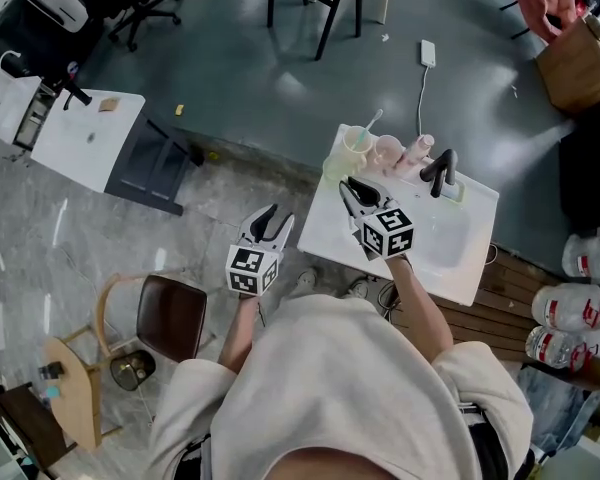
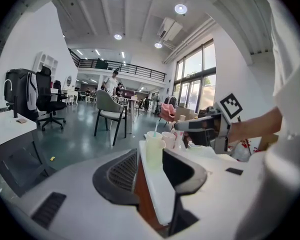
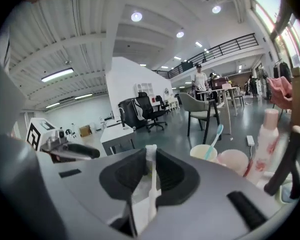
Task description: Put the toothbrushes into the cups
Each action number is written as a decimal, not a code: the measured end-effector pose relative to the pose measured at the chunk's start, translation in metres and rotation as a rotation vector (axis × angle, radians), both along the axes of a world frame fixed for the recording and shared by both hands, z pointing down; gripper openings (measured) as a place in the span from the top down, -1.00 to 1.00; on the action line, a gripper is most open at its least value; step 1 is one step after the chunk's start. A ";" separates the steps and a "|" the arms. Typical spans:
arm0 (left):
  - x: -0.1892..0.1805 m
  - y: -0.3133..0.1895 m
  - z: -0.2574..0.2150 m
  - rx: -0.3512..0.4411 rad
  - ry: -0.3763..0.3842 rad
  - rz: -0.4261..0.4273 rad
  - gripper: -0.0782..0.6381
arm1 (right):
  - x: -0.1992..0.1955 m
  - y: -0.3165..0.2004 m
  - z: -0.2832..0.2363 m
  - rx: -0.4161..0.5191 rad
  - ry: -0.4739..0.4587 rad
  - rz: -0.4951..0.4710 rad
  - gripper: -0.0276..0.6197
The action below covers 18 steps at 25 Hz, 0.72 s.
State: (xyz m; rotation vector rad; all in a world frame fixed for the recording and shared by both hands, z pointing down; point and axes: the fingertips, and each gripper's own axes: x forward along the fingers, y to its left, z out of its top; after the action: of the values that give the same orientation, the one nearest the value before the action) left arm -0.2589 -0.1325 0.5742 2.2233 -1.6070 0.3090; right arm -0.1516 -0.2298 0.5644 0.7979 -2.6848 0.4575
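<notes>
A pale green cup with a light blue toothbrush in it stands at the far edge of the white sink counter. A pink cup stands beside it. My right gripper hovers over the counter just short of the cups, shut on a white toothbrush that runs lengthwise between its jaws. In the right gripper view the green cup and pink cup lie ahead to the right. My left gripper hangs off the counter's left edge, open, with nothing between its jaws.
A pink-white bottle and a black faucet stand right of the cups, by the basin. A brown stool is on the floor at the lower left. A white desk and chairs stand further off.
</notes>
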 end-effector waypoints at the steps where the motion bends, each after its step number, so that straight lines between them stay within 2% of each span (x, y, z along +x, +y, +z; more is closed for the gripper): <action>1: 0.002 -0.001 -0.001 0.001 -0.001 0.002 0.34 | 0.001 -0.003 -0.011 0.015 -0.025 0.006 0.73; 3: 0.005 -0.001 -0.001 0.001 -0.002 0.005 0.36 | 0.003 -0.011 -0.034 0.049 -0.071 0.017 0.73; 8: 0.008 0.001 -0.005 0.011 -0.001 0.007 0.61 | 0.002 -0.035 -0.078 0.124 -0.150 0.042 0.73; 15: 0.000 0.004 -0.004 0.007 -0.004 -0.009 0.65 | -0.009 -0.071 -0.116 0.186 -0.254 0.068 0.73; 18: -0.005 0.012 -0.002 -0.003 0.010 -0.003 0.72 | -0.020 -0.083 -0.121 0.216 -0.260 0.080 0.73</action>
State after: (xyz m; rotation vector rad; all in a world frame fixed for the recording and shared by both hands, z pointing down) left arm -0.2635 -0.1204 0.5719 2.2163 -1.6042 0.2988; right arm -0.1713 -0.3128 0.4431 0.9678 -2.9903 0.3102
